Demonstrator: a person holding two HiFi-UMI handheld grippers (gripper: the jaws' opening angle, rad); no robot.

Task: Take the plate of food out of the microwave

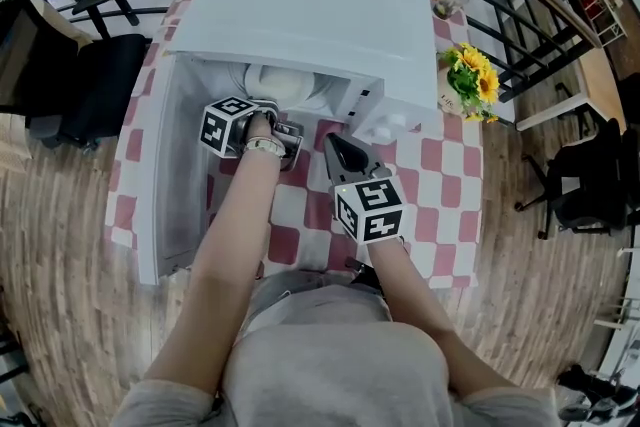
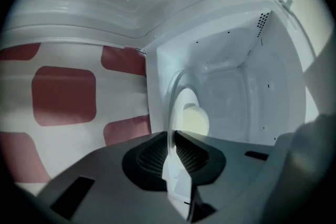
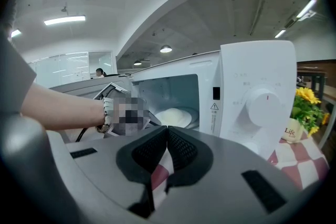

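Left hand-held gripper (image 2: 172, 136) tight on plate (image 2: 185, 98) in microwave (image 2: 239, 81), right hand-held gripper (image 3: 167, 128) clenched, empty

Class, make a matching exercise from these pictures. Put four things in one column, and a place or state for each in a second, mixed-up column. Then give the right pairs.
Column 1
1. plate
2. microwave door
3. sunflowers
4. right gripper

Column 2
A. jaws together, holding nothing
B. swung open
C. inside the microwave, rim gripped by the left gripper
D. on the chequered table, beside the microwave

Pairs: 1-C, 2-B, 3-D, 4-A
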